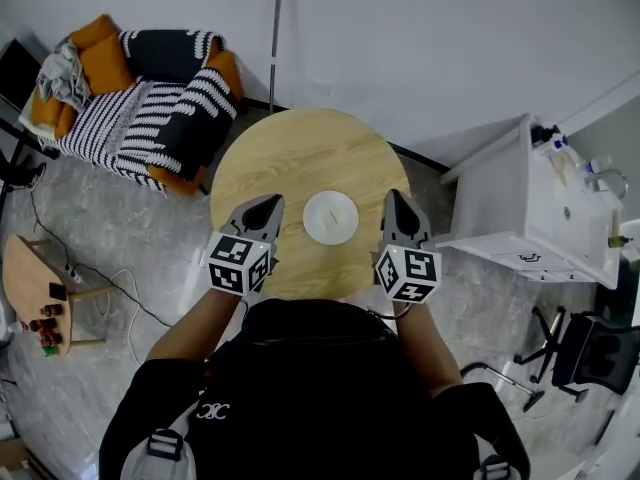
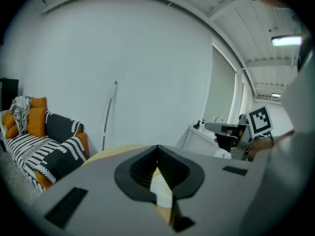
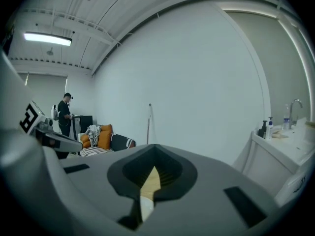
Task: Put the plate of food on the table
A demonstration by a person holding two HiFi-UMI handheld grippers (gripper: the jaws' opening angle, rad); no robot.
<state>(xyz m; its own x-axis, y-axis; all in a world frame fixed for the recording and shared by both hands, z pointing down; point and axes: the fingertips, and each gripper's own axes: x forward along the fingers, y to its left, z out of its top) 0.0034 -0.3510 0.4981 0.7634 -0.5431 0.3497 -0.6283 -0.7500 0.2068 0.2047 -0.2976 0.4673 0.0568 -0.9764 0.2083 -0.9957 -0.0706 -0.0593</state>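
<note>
Far to your left a striped sofa (image 1: 140,93) with orange cushions stands by the wall. Your left gripper (image 1: 270,206) hangs over the left part of the round wooden table (image 1: 290,148), its jaws clenched tip to tip with nothing between them. Just right of it the white plate (image 1: 330,217) rests on the tabletop near your edge, between both grippers and touched by neither; what lies on it is too small to tell. Your right gripper (image 1: 394,200) flanks the plate, jaws likewise pressed together and empty. Beyond it stands a white sink cabinet (image 1: 525,203)
</note>
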